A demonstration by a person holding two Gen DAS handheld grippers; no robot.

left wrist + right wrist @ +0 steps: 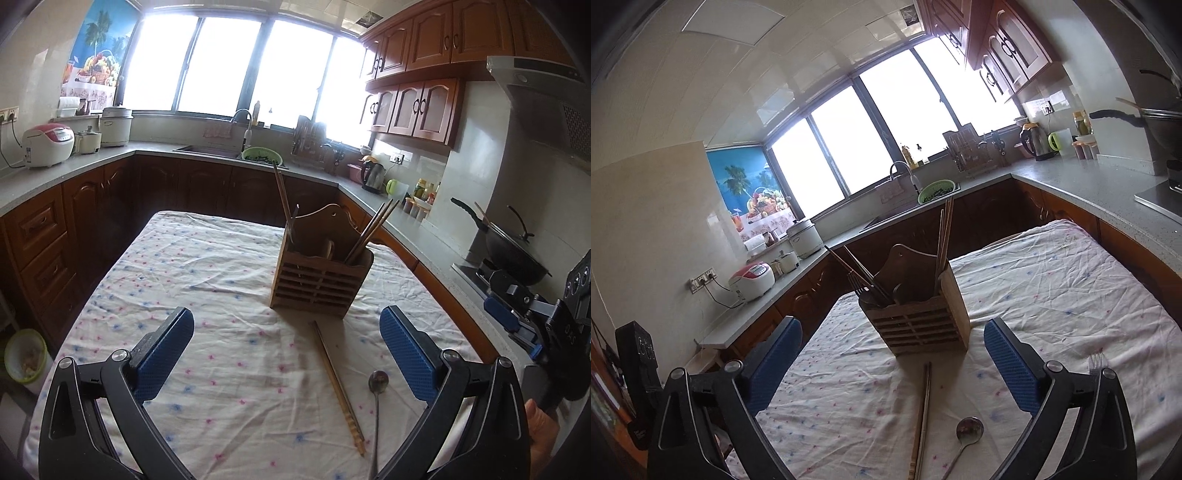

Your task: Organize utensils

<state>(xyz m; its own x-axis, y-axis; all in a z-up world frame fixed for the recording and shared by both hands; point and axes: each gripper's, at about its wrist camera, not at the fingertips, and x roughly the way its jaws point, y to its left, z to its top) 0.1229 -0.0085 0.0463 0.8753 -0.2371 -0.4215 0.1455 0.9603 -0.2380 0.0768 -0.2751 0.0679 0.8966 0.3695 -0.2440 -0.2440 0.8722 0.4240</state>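
Note:
A slatted wooden utensil holder stands on the flowered tablecloth, with chopsticks and a fork upright in its compartments. In front of it a pair of chopsticks and a metal spoon lie on the cloth. A fork lies partly hidden behind my right gripper's right finger. My left gripper is open and empty, its jaws wide on either side of the chopsticks. My right gripper is also open and empty, short of the holder; it shows at the right edge of the left wrist view.
Grey counters run around the table: a rice cooker at the left, a sink with a green colander at the back, a kettle and a wok on the stove at the right. A bin stands on the floor to the left.

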